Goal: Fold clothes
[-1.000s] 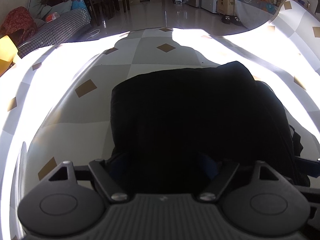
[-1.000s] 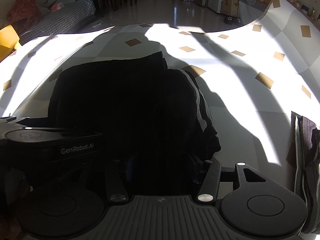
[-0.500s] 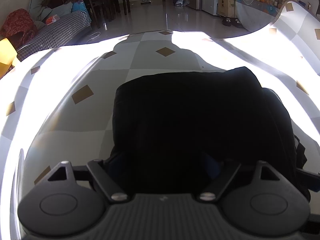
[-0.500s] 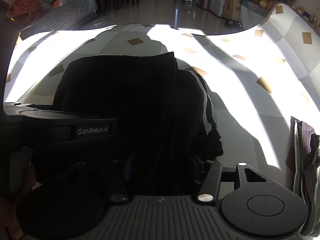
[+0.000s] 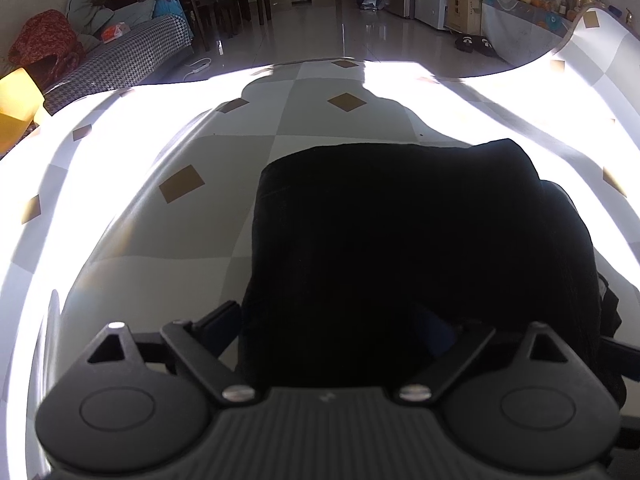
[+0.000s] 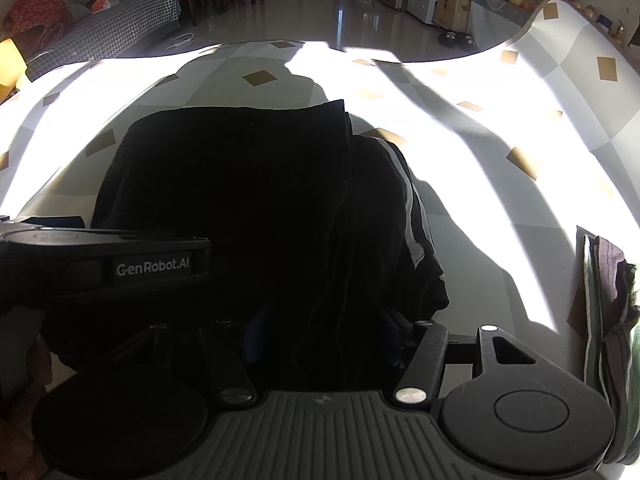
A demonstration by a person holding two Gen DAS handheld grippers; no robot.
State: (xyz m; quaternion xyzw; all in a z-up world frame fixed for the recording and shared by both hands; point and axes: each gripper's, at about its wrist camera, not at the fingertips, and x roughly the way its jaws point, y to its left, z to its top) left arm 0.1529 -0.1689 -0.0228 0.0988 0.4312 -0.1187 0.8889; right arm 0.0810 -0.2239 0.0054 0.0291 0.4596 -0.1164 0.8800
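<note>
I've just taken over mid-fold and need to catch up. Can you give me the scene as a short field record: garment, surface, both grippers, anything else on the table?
garment: black folded garment, lying on the table, a grey-striped layer at its right edge
surface: checked tablecloth, strong sun bands
left gripper: jaws opening, near edge of the garment between them, fingertips hidden by cloth
right gripper: jaws opening, garment edge between them
other: striped folded cloth at far right of right wrist view

Both wrist fisheyes sitting close above table (image 5: 120, 240), looking steeply down and forward toward room beyond; both sharing folded black garment (image 5: 400, 240) (image 6: 240, 200); right view, standing rightward, also catching left gripper (image 6: 104, 268) body at its left edge
</note>
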